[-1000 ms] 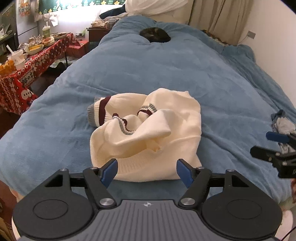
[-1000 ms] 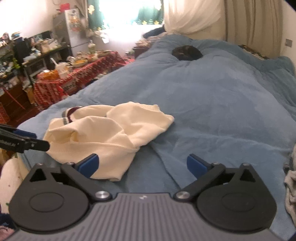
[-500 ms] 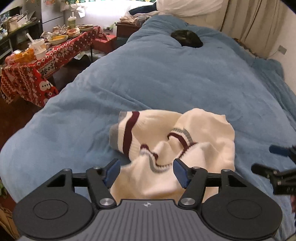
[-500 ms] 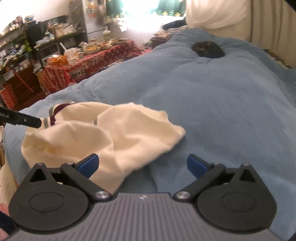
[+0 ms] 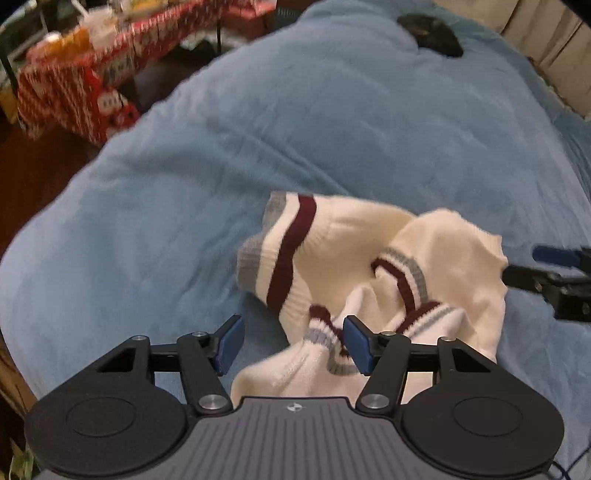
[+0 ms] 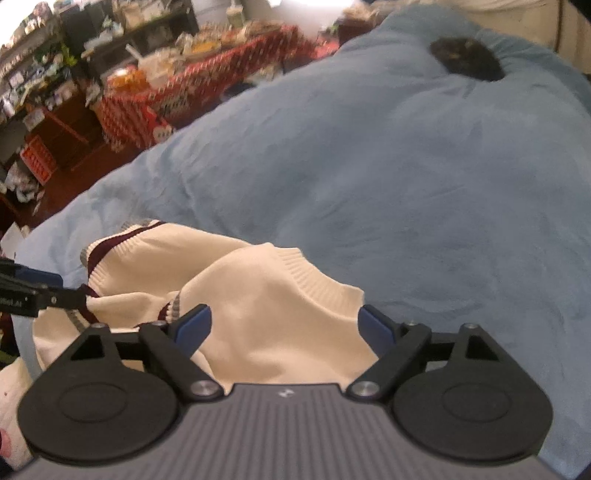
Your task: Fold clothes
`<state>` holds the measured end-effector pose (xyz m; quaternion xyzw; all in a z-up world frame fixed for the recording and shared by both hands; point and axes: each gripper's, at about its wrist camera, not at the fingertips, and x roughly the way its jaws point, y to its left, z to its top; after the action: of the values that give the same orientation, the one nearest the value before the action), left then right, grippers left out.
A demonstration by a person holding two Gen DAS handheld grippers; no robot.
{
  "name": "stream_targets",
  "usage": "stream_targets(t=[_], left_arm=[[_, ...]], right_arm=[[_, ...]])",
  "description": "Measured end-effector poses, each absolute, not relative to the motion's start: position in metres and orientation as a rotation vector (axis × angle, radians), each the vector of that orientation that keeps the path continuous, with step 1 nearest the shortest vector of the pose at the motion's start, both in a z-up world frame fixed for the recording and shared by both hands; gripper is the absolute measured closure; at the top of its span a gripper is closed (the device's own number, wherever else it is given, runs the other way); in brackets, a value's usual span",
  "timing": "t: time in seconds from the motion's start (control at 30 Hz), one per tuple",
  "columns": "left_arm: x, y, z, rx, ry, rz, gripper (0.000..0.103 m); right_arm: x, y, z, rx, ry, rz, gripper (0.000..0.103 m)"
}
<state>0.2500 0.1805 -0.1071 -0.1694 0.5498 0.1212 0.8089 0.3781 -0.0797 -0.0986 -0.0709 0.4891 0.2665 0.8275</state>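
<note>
A crumpled cream sweater [image 5: 369, 251] with maroon and grey stripes lies on the blue blanket [image 5: 332, 129] near the bed's front edge. My left gripper [image 5: 293, 345] points down over its striped collar; the jaws stand apart, a fold of striped knit lies between them and blanket shows beside the left pad. In the right wrist view the sweater [image 6: 266, 295] fills the gap of my right gripper [image 6: 283, 326], whose jaws are closing around a plain cream fold without pressing it. Each gripper shows in the other's view: right gripper [image 5: 546, 273], left gripper [image 6: 37, 291].
A dark round lump [image 5: 432, 35] rests at the far end of the bed. A table with a red patterned cloth [image 5: 74, 85] and dishes stands left of the bed over dark floor. Curtains [image 5: 546, 37] hang at the far right.
Both grippers have come in over the sweater and tilted down, so cloth now lies between each pair of jaws. Both pairs of jaws have narrowed.
</note>
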Motion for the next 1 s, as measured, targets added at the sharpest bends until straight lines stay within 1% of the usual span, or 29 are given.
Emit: stream_targets(t=[0.17,0.37,0.43,0.5,0.53,0.57,0.6,0.63,0.67,0.7,0.73,0.77,0.87,1.0], left_arm=[[0.248,0.184,-0.119,-0.451,1.244,0.266,0.043],[0.25,0.188,-0.133,-0.479,1.274,0.285,0.044],[0.252,0.191,-0.139,-0.484,1.296,0.283,0.044],[0.25,0.195,-0.146,-0.526,1.319,0.276,0.043],[0.25,0.197,-0.149,-0.546,1.329,0.272,0.043],[0.25,0.199,-0.151,-0.565,1.334,0.268,0.043],[0.25,0.2,-0.152,-0.579,1.336,0.266,0.044],[0.251,0.2,-0.153,-0.59,1.338,0.26,0.047],[0.251,0.2,-0.154,-0.607,1.341,0.252,0.067],[0.251,0.201,-0.155,-0.635,1.342,0.243,0.09],[0.252,0.201,-0.156,-0.664,1.344,0.233,0.091],[0.252,0.201,-0.156,-0.685,1.344,0.23,0.091],[0.253,0.197,-0.15,-0.68,1.338,0.239,0.092],[0.258,0.188,-0.124,-0.636,1.297,0.232,0.092]], right_arm=[[0.402,-0.054,-0.109,-0.163,1.126,0.604,0.018],[0.424,-0.026,-0.119,-0.218,1.161,0.642,0.019],[0.429,-0.017,-0.125,-0.247,1.167,0.651,0.02],[0.435,-0.006,-0.131,-0.283,1.175,0.658,0.025],[0.437,-0.002,-0.136,-0.293,1.189,0.658,0.03],[0.439,0.001,-0.14,-0.292,1.209,0.659,0.038],[0.441,0.002,-0.145,-0.289,1.228,0.655,0.043],[0.442,0.003,-0.149,-0.283,1.245,0.644,0.058],[0.444,0.003,-0.153,-0.276,1.259,0.635,0.074],[0.444,0.002,-0.155,-0.263,1.267,0.629,0.077],[0.444,-0.002,-0.155,-0.239,1.27,0.624,0.078],[0.444,-0.005,-0.155,-0.218,1.274,0.62,0.084],[0.443,-0.015,-0.149,-0.154,1.284,0.61,0.088],[0.436,-0.034,-0.125,-0.086,1.262,0.582,0.089]])
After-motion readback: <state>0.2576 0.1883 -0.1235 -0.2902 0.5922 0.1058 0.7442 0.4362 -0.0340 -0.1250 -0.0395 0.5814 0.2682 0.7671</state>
